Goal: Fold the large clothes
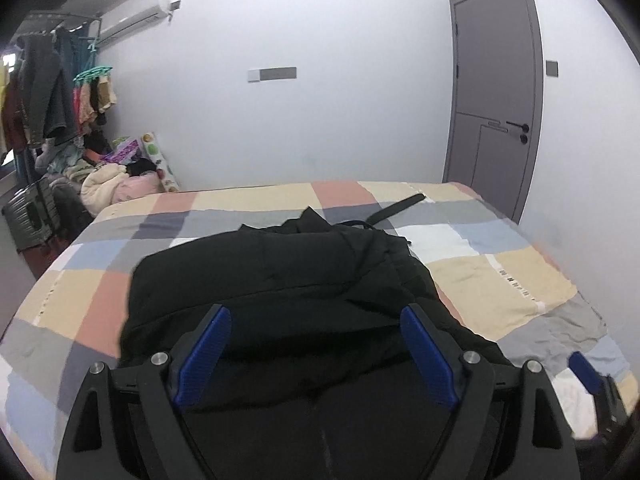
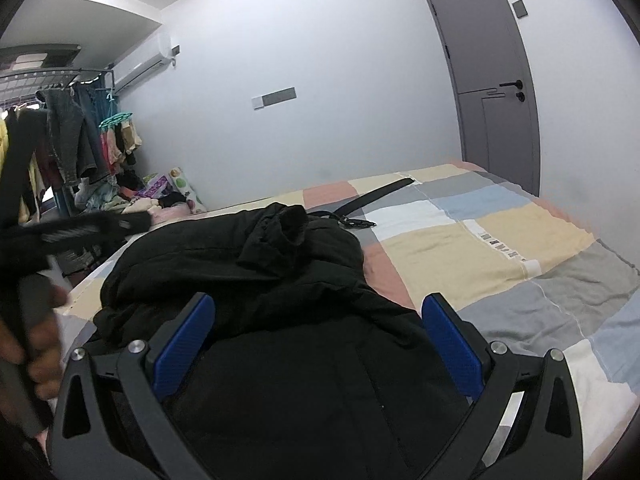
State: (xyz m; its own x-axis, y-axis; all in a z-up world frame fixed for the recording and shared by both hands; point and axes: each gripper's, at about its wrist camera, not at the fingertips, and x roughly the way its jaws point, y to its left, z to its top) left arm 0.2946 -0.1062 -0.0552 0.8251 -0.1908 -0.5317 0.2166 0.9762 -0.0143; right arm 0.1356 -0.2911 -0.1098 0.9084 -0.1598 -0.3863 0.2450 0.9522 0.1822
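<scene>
A black padded jacket (image 1: pixel 280 280) lies bunched in the middle of a bed (image 1: pixel 500 276) covered in a pastel checked sheet. It looks already doubled over into a thick bundle, though its top is rumpled and uneven, so I judge the folding partly done, with smoothing and perhaps a last fold left. My left tool (image 1: pixel 316 354) hovers over the near edge, its blue fingers spread wide and holding nothing. My right tool (image 2: pixel 318 346) is likewise spread and empty above the jacket. A black belt (image 2: pixel 376 196) lies beyond the jacket.
</scene>
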